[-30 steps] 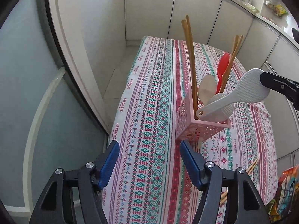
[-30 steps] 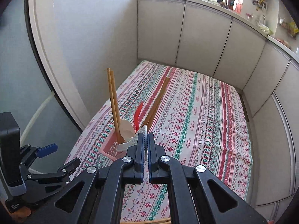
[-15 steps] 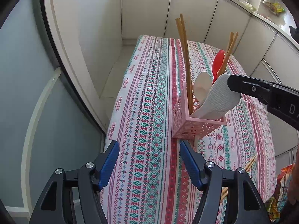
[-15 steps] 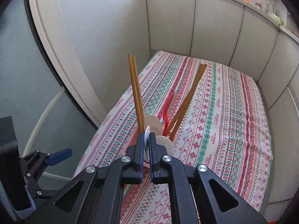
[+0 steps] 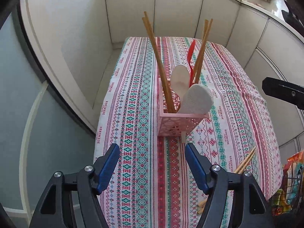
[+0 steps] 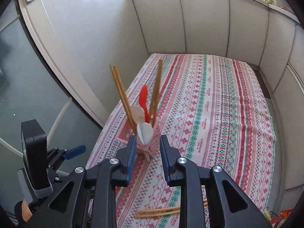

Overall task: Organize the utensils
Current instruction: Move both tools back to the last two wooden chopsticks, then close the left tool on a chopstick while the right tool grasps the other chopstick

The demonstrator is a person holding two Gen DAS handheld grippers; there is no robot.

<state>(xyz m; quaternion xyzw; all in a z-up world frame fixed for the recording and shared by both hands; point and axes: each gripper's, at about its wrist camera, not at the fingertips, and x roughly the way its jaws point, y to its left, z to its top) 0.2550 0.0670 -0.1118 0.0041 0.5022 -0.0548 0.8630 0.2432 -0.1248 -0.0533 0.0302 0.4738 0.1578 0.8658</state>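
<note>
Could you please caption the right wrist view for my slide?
Right gripper opening behind pink basket of utensils; chopsticks left on tablecloth.

Both tongs [image 5: 152, 168] [image 6: 147, 158] are black, with blue ribbed pads and silver screws.

Desk [image 5: 133, 125] viewed steeply downward from both wrist cameras, pink basket [image 5: 180, 121] shared, seen near in each, left view from its left side.

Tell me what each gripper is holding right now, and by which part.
Nothing is held. The right gripper has its jaws opening and bare, with the white rice paddle standing in the pink basket. The left gripper is open and empty.
</note>
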